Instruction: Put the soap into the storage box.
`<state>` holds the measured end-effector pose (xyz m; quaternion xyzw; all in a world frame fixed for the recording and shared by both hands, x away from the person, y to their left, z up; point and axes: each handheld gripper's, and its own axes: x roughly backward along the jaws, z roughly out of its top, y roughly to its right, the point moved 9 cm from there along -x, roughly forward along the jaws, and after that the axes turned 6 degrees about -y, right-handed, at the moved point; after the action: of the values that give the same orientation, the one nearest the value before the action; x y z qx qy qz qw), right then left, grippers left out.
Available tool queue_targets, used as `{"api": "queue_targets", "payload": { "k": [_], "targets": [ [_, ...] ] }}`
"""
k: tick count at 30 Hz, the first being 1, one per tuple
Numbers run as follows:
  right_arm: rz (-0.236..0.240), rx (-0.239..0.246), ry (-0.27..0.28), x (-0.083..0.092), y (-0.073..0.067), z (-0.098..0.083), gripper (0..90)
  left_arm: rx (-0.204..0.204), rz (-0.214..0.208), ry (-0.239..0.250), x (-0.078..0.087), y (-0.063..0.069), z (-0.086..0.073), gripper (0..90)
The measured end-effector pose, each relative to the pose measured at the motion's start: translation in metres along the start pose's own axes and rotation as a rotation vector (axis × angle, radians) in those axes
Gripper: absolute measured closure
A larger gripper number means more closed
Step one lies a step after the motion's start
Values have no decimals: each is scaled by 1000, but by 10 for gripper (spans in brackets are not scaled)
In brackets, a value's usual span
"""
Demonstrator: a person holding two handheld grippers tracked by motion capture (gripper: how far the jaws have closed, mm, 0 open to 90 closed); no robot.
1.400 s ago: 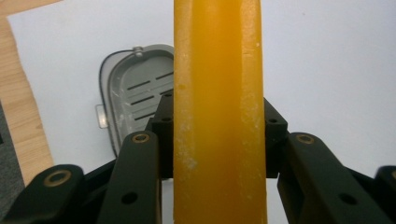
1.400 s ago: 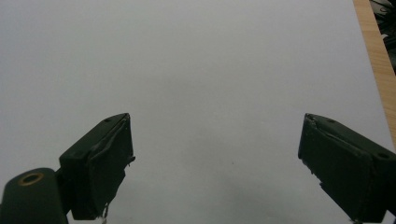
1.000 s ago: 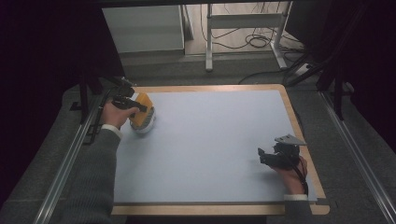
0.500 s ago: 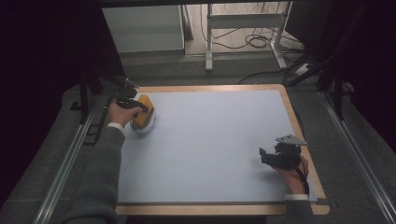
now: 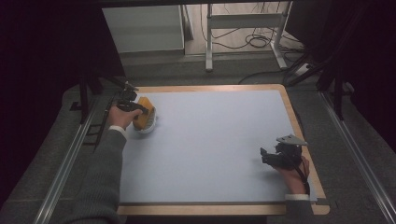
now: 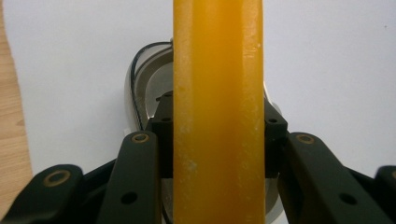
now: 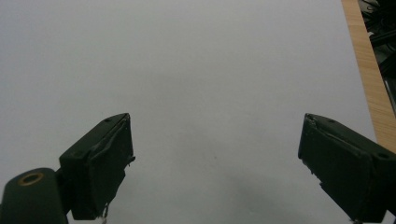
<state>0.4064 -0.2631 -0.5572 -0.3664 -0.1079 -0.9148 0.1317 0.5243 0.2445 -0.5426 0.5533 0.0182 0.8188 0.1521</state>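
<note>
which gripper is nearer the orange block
Left. The left gripper has its jaws clamped on the orange block, over a white dish at the mat's far left. The right gripper sits open near the right edge, far from it.

Dark room, cabled floor beyond table
</note>
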Motion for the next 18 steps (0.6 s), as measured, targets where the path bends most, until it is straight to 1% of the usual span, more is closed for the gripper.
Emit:
{"api": "queue_targets", "payload": {
  "k": [1,4,5,8,10,11,14,15,16,17,18],
  "targets": [
    [-4,6,-4,0,0,0,102,-3,6,-7,0,0,-2,609],
    [-6,8,-5,0,-1,0,102,5,11,-14,-2,-1,-6,609],
    [-3,8,-3,0,-2,0,102,15,5,-5,-1,-2,-7,609],
    [-3,10,-3,0,-2,0,102,20,4,-4,-1,-2,-8,608],
    [-4,11,-5,0,-3,0,102,19,12,4,0,-1,-8,604],
    [-3,12,-3,0,-4,0,102,24,11,13,1,-1,-7,587],
    [-4,19,-1,0,-4,1,102,18,19,33,7,0,-6,524],
    [-4,17,-2,0,-5,1,102,18,30,37,9,-1,-6,485],
    [-4,17,-2,0,-5,1,102,18,30,37,9,-1,-6,455],
    [-3,21,-3,0,-6,1,102,25,47,53,14,-3,-5,408],
    [-2,24,-2,0,-7,1,102,30,58,70,19,-5,-5,381]
  ]
}}
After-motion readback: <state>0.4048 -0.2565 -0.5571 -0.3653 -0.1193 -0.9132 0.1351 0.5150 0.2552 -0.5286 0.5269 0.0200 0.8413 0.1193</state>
